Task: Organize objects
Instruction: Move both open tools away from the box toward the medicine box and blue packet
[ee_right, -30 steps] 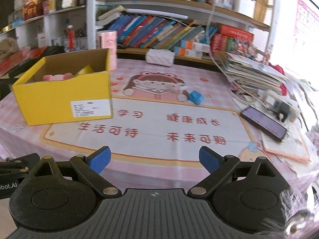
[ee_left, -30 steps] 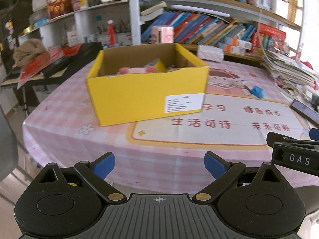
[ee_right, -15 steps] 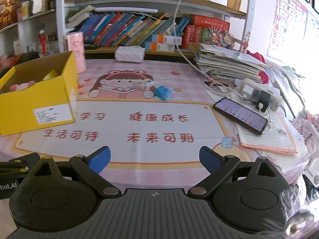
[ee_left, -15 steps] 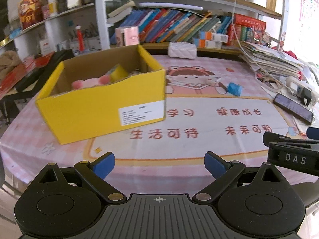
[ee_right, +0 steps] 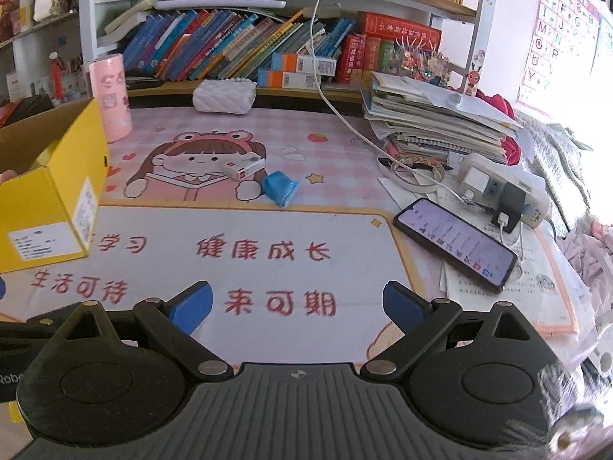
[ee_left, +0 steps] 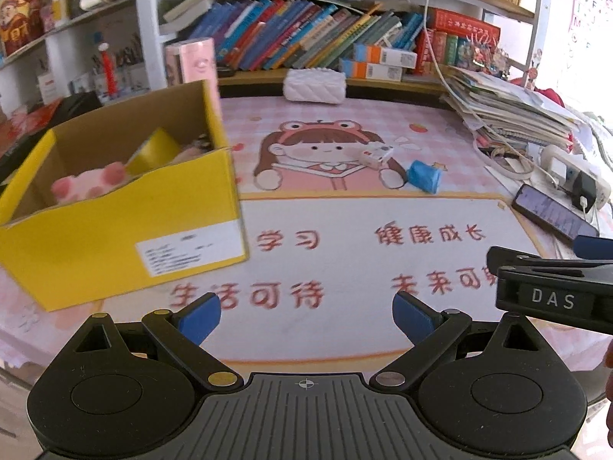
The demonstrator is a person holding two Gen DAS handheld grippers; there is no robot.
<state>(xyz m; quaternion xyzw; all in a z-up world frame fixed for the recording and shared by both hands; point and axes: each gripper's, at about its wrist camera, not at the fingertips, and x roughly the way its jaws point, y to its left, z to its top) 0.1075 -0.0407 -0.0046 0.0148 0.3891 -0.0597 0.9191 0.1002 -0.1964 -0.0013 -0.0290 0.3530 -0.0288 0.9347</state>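
A: What's nearest?

B: Both claws, spread wide and empty: the left gripper (ee_left: 306, 316) and the right gripper (ee_right: 297, 306), low over the printed mat (ee_right: 268, 237).

A: And ahead?

B: Ahead-left of the left claw sits the yellow box (ee_left: 115, 237) (a pink plush (ee_left: 90, 186) inside). Farther ahead, slightly left of the right claw, a blue packet (ee_right: 279, 187) lies touching a small white carton (ee_right: 243, 166). A phone (ee_right: 454, 243) lies ahead-right.
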